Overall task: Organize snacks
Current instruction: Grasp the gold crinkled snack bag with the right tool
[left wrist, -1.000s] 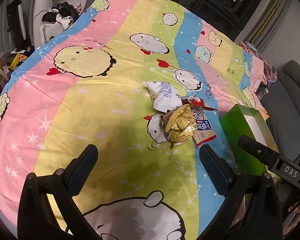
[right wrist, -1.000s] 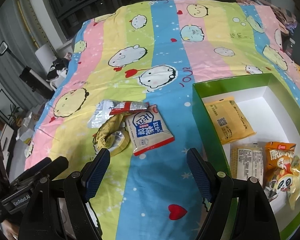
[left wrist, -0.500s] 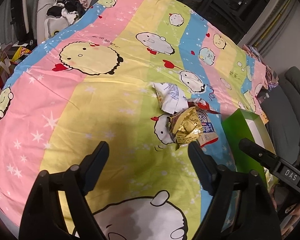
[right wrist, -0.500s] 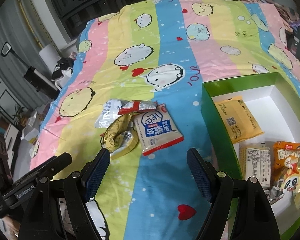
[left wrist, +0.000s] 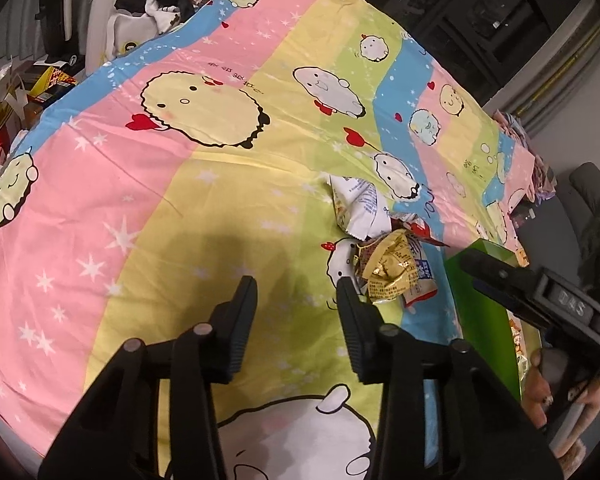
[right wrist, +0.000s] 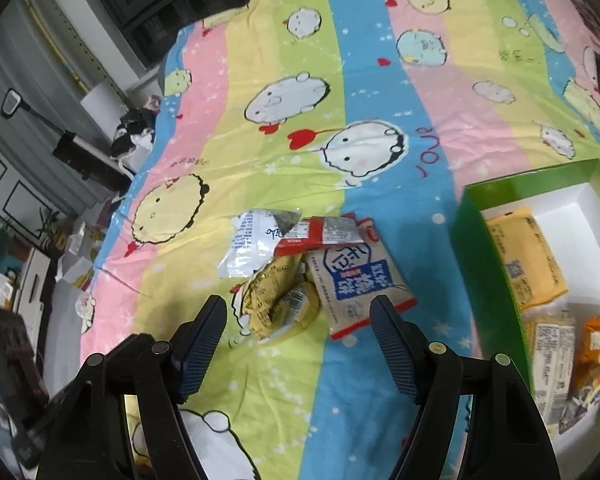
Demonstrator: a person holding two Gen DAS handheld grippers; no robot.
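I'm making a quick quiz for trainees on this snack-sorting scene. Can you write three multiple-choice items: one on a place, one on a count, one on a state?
1. Where does the green box stand relative to the loose snack pile in the right wrist view?
A. To its right
B. To its left
C. On top of it

2. How many snack packets lie loose on the bedsheet, outside the box?
A. One
B. Four
C. Seven

3. What is between the right claw fingers?
A. A clamped packet
B. Nothing gripped
C. The box wall

Answers:
1. A, the box sits at the right edge, apart from the pile.
2. B, a white, a red, a yellow and a blue-labelled packet.
3. B, the fingers stand apart short of the pile.
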